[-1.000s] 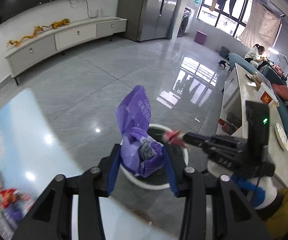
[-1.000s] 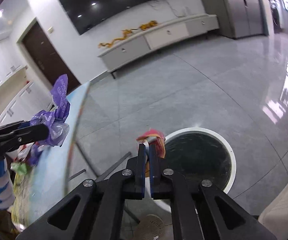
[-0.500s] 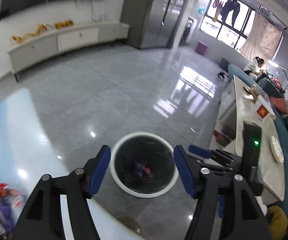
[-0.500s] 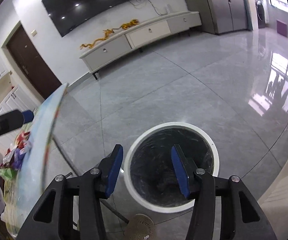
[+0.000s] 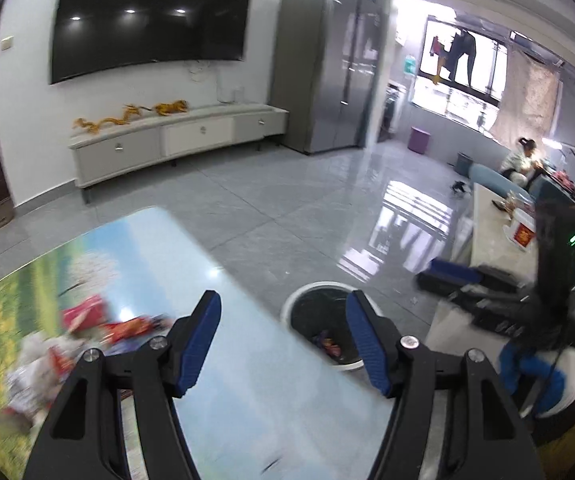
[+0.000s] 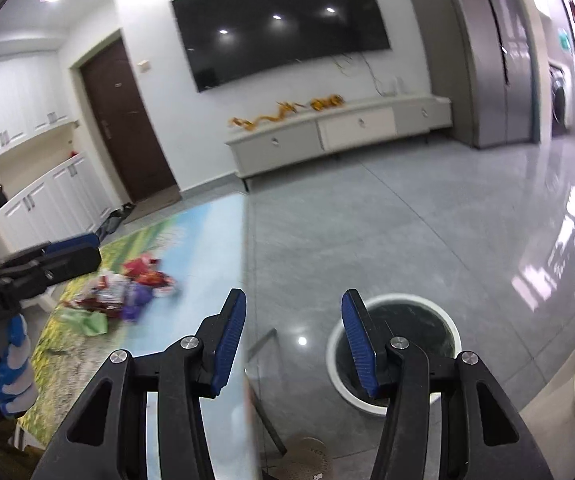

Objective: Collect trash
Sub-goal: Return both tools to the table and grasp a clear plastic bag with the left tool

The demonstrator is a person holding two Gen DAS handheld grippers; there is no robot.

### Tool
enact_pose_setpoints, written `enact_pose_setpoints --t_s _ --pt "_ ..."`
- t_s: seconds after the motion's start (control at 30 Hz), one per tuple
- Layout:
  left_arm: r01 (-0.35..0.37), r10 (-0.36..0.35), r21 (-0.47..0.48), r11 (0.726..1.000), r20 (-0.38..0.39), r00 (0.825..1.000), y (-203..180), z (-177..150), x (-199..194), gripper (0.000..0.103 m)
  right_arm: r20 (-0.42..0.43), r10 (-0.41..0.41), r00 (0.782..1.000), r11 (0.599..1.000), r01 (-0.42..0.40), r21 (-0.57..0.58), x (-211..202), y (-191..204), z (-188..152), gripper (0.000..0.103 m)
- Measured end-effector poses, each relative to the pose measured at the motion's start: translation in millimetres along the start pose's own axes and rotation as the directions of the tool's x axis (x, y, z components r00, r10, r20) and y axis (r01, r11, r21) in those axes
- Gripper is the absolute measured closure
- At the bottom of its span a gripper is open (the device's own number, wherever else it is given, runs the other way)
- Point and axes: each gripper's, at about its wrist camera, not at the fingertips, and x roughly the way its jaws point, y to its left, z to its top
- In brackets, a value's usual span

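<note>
Trash (image 6: 127, 288) piled on table (image 5: 247, 380), print unreadable; left claw (image 5: 283, 336), right claw (image 6: 293, 340) both spread, empty.

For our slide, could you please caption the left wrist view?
Open left gripper above the table, wrappers left, trash bin beyond.

Left gripper (image 5: 283, 334): black angular frame with cut-out windows, two fingers, ribbed blue pads (image 5: 197, 340) on the inner faces, silver round screws at the joints. Right gripper (image 6: 293, 338): same build, black frame, ribbed blue pads (image 6: 229, 336), silver screws. Seen from the left wrist at 3 o'clock, the right unit carries a black upright box with a green LED (image 5: 574, 239). Hand (image 6: 13, 364) at 9 o'clock wears a blue-and-white glove.
</note>
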Motion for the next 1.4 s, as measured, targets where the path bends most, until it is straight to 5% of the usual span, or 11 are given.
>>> enact_pose_setpoints --t_s 0.27,0.4,0.7,0.97,1.4 --pt "-0.158 0.161 -0.104 0.982 0.023 0.987 90.4 -53.1 -64.9 0.040 0.030 0.068 0.997 0.993 -0.065 -0.103 -20.7 57.5 17.0 0.053" --pt "-0.269 0.273 -0.122 0.955 0.012 0.962 128.8 -80.8 -89.9 0.040 0.010 0.092 0.996 0.986 -0.090 -0.138 -17.2 83.6 15.8 0.053" --pt "-0.388 0.384 -0.198 0.900 -0.062 0.921 208.7 -135.2 -129.3 0.040 -0.044 0.129 0.991 0.972 -0.136 -0.194 1.7 116.8 14.8 0.053" --pt "-0.376 0.364 -0.188 0.907 -0.097 0.926 236.8 -147.6 -118.8 0.040 -0.082 0.126 0.989 0.969 -0.141 -0.205 19.5 128.6 12.1 0.053" --pt "-0.236 0.227 -0.038 0.971 -0.158 0.961 259.9 -142.0 -57.3 0.039 -0.146 0.107 0.983 0.968 -0.137 -0.212 57.0 156.5 12.6 0.053"
